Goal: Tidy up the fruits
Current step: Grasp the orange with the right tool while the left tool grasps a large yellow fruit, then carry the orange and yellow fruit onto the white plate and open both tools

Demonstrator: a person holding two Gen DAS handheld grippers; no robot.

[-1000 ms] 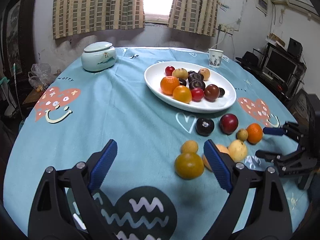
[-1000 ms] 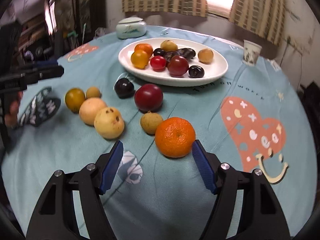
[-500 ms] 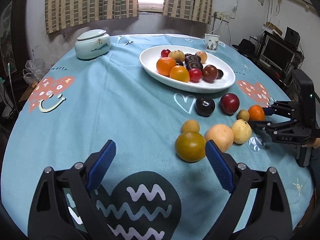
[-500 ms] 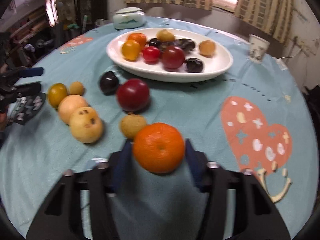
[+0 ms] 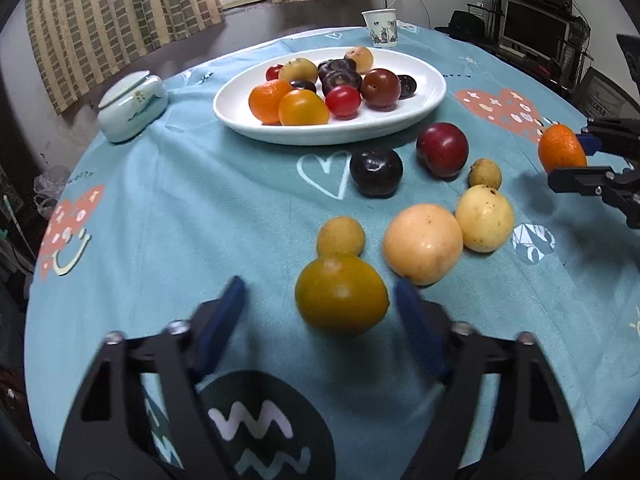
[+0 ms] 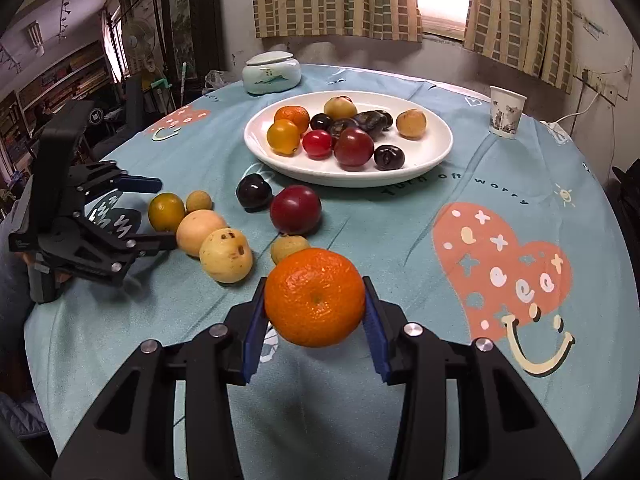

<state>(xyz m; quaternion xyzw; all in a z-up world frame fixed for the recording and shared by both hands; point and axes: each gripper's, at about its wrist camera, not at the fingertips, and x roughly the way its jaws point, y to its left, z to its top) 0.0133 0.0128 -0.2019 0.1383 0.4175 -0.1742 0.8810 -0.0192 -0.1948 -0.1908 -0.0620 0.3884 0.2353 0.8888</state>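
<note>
My right gripper (image 6: 314, 320) is shut on an orange mandarin (image 6: 315, 297) and holds it above the cloth; it also shows in the left wrist view (image 5: 561, 153). My left gripper (image 5: 320, 312) is open, its fingers on either side of a yellow-green fruit (image 5: 341, 298), not touching it. Beside that fruit lie a small yellow fruit (image 5: 341, 237), a peach-coloured fruit (image 5: 423, 244) and a pale yellow fruit (image 5: 484, 218). A dark plum (image 5: 376, 172), a red plum (image 5: 442, 149) and a small tan fruit (image 5: 485, 174) lie before the white plate (image 5: 428, 96), which holds several fruits.
A lidded pale green jar (image 5: 132, 107) stands at the far left of the round table with the teal cloth (image 5: 180, 208). A paper cup (image 5: 380, 28) stands behind the plate. Shelves and a monitor surround the table.
My right gripper has closed on the mandarin and lifted it off the cloth. My left gripper has moved forward so that its open fingers flank the yellow-green fruit.
</note>
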